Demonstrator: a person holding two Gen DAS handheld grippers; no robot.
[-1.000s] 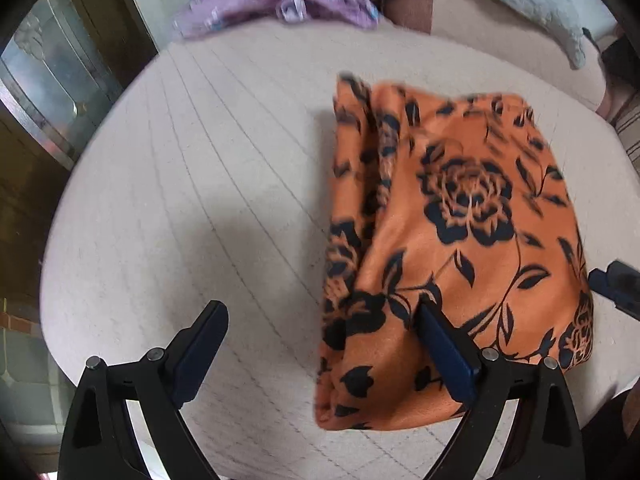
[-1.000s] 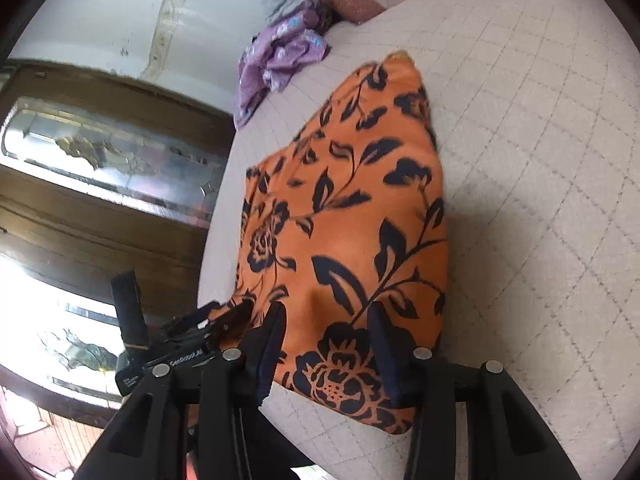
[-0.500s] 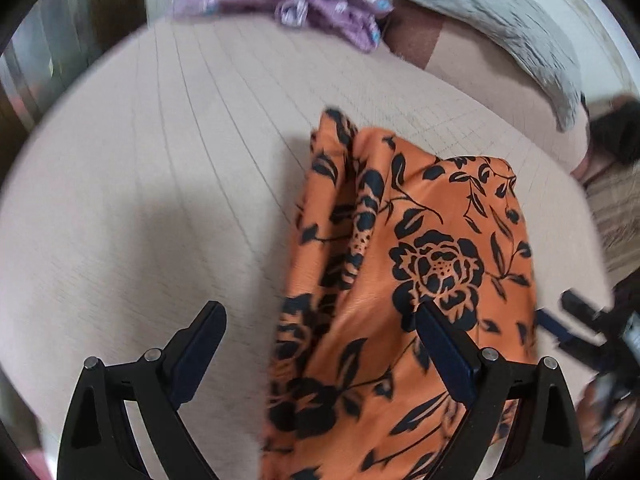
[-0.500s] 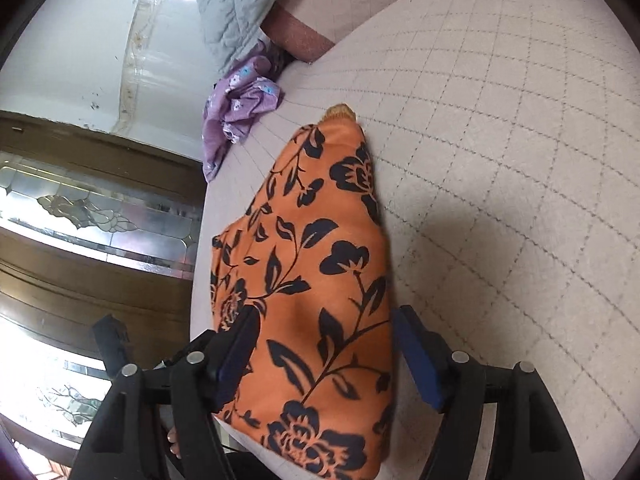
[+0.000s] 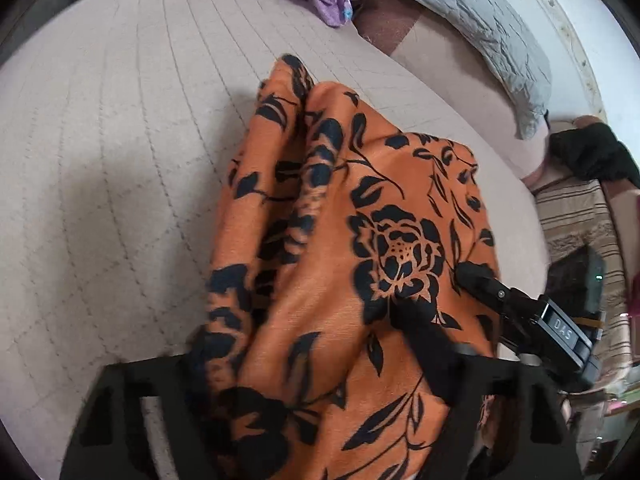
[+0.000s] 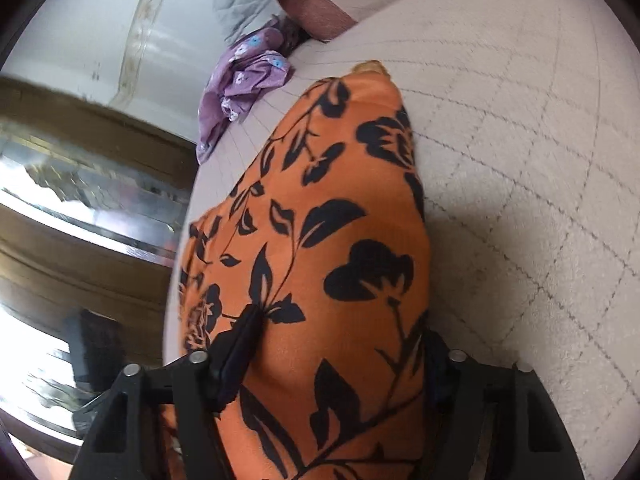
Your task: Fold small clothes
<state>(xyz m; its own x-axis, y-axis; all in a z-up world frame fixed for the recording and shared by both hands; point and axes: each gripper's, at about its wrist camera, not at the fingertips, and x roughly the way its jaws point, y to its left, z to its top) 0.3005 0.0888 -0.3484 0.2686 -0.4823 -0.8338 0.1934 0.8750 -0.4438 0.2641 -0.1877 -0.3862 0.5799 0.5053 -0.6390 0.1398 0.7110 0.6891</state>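
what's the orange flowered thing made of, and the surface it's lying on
The orange garment looks like thin woven cloth, maybe rayon or a light synthetic: fine weave lines show, it drapes in soft folds, and its finish is matte. The bed surface looks like a quilted pale fabric cover, with stitched lines crossing a slightly nubby, dull face.

Orange cloth (image 5: 352, 264) with black roses (and leaves), purple floral garment (image 6: 244, 80), beige quilted bedspread (image 5: 120, 152)
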